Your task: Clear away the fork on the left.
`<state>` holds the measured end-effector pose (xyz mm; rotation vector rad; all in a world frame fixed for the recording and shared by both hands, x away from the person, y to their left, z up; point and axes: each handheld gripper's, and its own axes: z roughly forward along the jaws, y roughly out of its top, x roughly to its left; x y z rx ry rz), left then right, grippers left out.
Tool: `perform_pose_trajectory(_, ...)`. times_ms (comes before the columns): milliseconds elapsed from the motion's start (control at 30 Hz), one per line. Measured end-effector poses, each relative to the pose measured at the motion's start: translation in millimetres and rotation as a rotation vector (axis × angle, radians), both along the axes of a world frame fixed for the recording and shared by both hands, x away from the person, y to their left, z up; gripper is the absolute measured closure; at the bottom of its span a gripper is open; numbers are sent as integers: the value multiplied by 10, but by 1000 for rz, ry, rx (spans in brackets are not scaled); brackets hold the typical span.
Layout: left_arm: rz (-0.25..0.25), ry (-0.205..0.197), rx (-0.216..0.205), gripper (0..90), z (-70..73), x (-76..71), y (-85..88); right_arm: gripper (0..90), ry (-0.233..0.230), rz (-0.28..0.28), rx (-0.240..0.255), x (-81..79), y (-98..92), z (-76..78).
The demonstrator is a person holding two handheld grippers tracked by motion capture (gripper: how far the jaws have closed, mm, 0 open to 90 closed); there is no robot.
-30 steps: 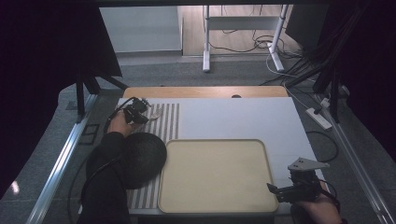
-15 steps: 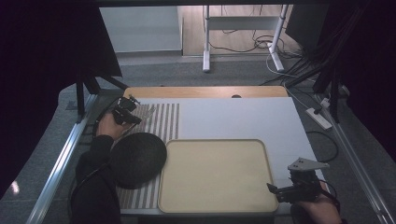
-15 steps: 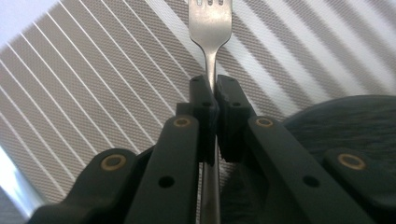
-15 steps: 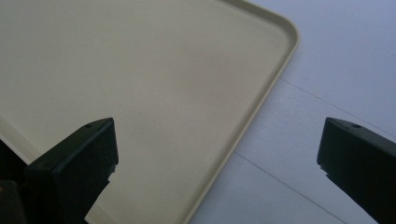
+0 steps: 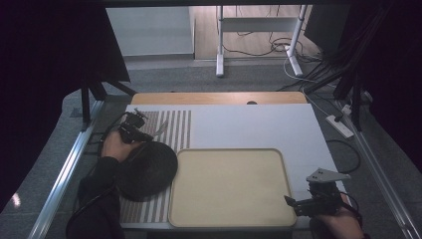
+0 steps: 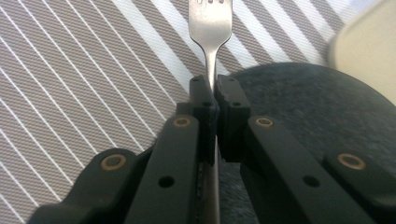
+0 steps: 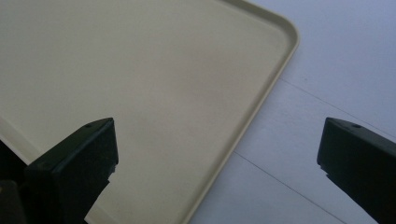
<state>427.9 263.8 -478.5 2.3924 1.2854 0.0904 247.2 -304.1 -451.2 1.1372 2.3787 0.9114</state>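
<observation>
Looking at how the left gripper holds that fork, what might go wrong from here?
The left gripper pinches the shiny metal fork only on its thin neck, so it may swivel or slip. The fork hangs just beside the dark round speckled plate; its handle could knock the plate. The right gripper waits open over the beige rounded plastic tray corner and may bump it.

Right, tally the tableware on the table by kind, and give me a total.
Fork: 1
Dark plate: 1
Beige tray: 1
Striped placemat: 1
Total: 4
</observation>
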Motion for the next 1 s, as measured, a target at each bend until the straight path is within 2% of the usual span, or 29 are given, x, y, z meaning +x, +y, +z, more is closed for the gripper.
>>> perform_pose_trajectory(233, -27, 1, -32, 860, -12, -169, -70, 0, 0, 1, -4, -1, 2, 1)
perform_pose_trajectory(567, -21, 4, -49, 860, 5, -383, -168, 0, -4, 5, -3, -3, 3, 1)
perform_pose_trajectory(633, -20, 6, -66, 860, 23, -455, -211, 0, -5, 6, -3, -5, 3, 2)
perform_pose_trajectory(800, -22, 7, -76, 860, 43, -558, -280, 0, -6, 8, -4, -6, 3, 3)
perform_pose_trajectory(933, -34, -9, -56, 860, 59, -651, -366, 0, -6, 9, -4, -8, 4, 4)
perform_pose_trajectory(1000, -35, -6, -62, 860, 69, -687, -396, 0, -6, 10, -5, -7, 5, 3)
